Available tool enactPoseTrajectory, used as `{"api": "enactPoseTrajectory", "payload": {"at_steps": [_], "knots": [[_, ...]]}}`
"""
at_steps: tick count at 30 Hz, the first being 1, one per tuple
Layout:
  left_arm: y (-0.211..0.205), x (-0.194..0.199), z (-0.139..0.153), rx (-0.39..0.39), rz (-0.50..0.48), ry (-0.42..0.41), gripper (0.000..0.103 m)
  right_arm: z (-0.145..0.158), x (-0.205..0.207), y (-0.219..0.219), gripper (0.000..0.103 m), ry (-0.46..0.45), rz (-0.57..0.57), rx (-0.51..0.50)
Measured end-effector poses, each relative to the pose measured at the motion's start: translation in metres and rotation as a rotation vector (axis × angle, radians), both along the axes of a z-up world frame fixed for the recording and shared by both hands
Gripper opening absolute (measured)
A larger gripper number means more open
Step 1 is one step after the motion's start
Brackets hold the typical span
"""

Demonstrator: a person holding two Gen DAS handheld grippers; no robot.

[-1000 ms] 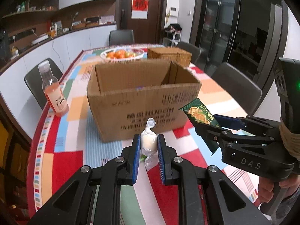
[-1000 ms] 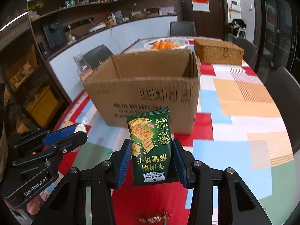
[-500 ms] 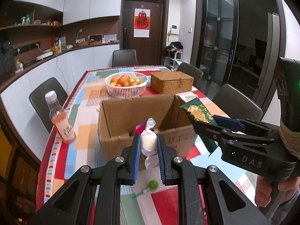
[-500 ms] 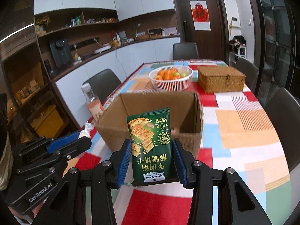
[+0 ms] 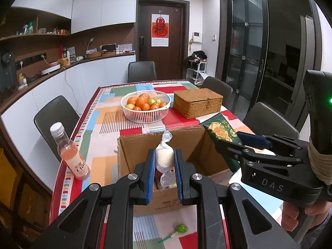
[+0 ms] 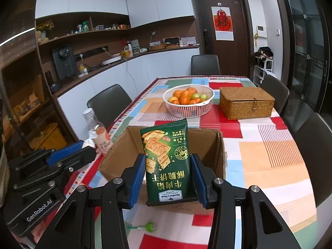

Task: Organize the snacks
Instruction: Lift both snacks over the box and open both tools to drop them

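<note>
An open cardboard box (image 5: 132, 155) stands on the colourful tablecloth; it also shows in the right wrist view (image 6: 116, 157). My left gripper (image 5: 164, 161) is shut on a white wrapped candy (image 5: 164, 155) and holds it above the box opening. My right gripper (image 6: 168, 176) is shut on a green cracker packet (image 6: 167, 161), held upright over the box's near edge. The packet also shows in the left wrist view (image 5: 222, 132). A green lollipop (image 5: 178, 229) lies on the table in front of the box, also in the right wrist view (image 6: 149, 226). Some snacks lie inside the box, mostly hidden.
A bottle of pink drink (image 5: 70, 153) stands left of the box. A white basket of fruit (image 5: 145, 105) and a wicker box (image 5: 197, 102) sit behind it. Dark chairs (image 5: 54, 120) ring the table. The left gripper body (image 6: 41, 176) is beside the right one.
Both grippers have risen with their snacks, from table level in front of the box to above its open top. The box interior has come into sight.
</note>
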State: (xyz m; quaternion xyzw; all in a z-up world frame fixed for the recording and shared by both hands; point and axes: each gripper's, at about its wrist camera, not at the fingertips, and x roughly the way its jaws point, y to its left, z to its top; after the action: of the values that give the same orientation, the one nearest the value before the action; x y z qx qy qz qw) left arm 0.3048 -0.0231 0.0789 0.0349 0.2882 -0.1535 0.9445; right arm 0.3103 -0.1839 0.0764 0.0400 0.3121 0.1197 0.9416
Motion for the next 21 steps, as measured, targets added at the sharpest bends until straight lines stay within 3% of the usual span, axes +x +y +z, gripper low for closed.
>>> {"api": "enactPoseTrajectory", "payload": {"at_steps": [14,15,16,17,19,21], "knots": [[-0.009,0.059,-0.025,0.044,0.01,0.085,0.02,-0.015,0.05,0.002,0.045,0.071,-0.01,-0.02],[-0.009,0.061,-0.026,0.05,0.014,0.085,0.023,-0.016,0.052,0.002,0.045,0.074,-0.011,-0.019],[-0.008,0.062,-0.027,0.057,0.019,0.086,0.036,-0.017,0.054,0.002,0.045,0.078,-0.015,-0.017],[-0.008,0.061,-0.027,0.06,0.023,0.081,0.043,-0.018,0.055,0.001,0.046,0.074,-0.02,-0.017],[-0.007,0.055,-0.027,0.069,0.024,0.061,0.043,-0.018,0.055,0.0,0.056,0.077,-0.026,-0.021],[-0.008,0.046,-0.027,0.086,0.025,0.042,0.043,-0.018,0.051,-0.004,0.057,0.073,-0.042,-0.016]]}}
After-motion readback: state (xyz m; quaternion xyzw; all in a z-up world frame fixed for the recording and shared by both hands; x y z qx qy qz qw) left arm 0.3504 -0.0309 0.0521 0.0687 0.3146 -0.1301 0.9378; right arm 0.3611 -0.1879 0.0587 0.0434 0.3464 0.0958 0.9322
